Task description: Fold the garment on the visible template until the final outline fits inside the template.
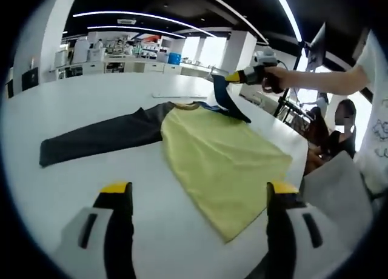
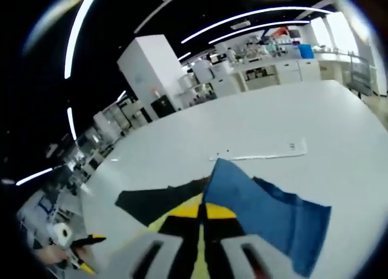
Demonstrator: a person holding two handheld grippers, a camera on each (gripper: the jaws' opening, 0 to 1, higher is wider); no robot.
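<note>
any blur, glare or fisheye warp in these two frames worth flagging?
Left gripper view: sharp in the middle, the white table bows with fisheye warp; bright window glare at upper right; yellow-bodied garment evenly lit. Right gripper view: softer, ceiling light strips curve into arcs; the blue sleeve held close in the right gripper looks slightly blurred.

Shirt (image 1: 221, 161): plain yellow body, no print, lying ahead of the left claw (image 1: 199, 197); dark grey long sleeve (image 1: 100, 138); second sleeve (image 2: 260, 218) blue, pinched at the right claw (image 2: 202, 213); neckband (image 1: 185, 107) mustard with a dark edge. Table (image 1: 109, 91): plain white, glossy. Both claws: black jaws, yellow tips, white-grey bodies. Flat strip (image 2: 260, 151) beyond the blue sleeve: white or clear; cannot tell. Person's top (image 1: 379, 127): white with a grey scribbled print.
</note>
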